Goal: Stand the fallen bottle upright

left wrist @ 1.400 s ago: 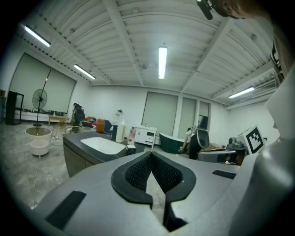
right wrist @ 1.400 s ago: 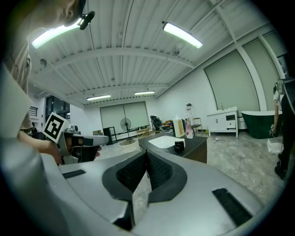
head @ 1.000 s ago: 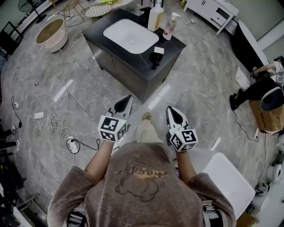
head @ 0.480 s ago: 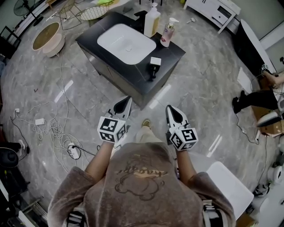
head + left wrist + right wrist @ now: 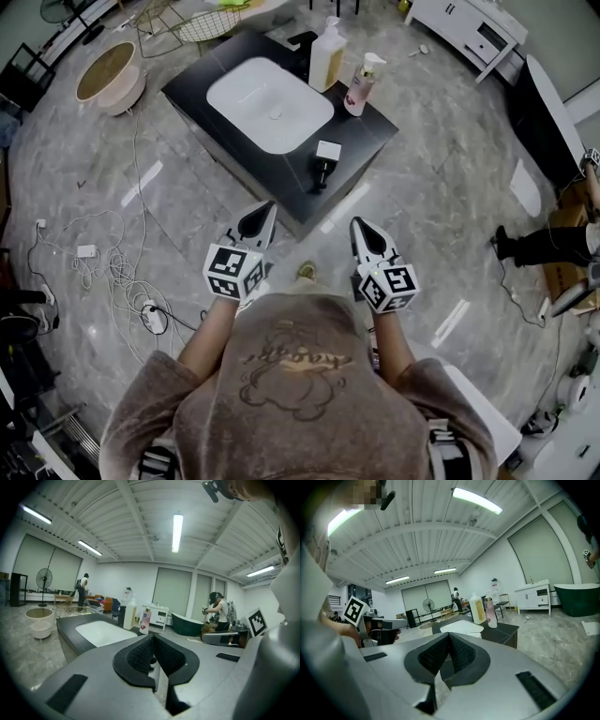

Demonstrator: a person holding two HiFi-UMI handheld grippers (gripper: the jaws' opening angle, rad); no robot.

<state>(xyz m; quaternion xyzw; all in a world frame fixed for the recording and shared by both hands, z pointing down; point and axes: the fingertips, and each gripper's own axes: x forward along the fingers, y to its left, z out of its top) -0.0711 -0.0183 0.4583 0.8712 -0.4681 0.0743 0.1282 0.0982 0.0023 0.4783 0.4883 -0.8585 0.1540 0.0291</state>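
Observation:
A small black bottle with a white cap lies on its side near the front right corner of the black vanity counter. Behind it stand a yellowish pump bottle and a pink pump bottle. My left gripper and right gripper hover side by side over the floor, just short of the counter's front corner. Both are shut and hold nothing. In the left gripper view the jaws cover the fallen bottle; the standing bottles show beyond them. The right gripper view shows the yellowish bottle and the pink one.
A white sink basin is set in the counter. Loose cables lie on the marble floor at left, near a round tub. A white cabinet stands at far right and a person's leg shows there.
Both grippers have travelled forward with the person toward the vanity, so the counter's corner now sits closer to their tips. Both have stayed shut.

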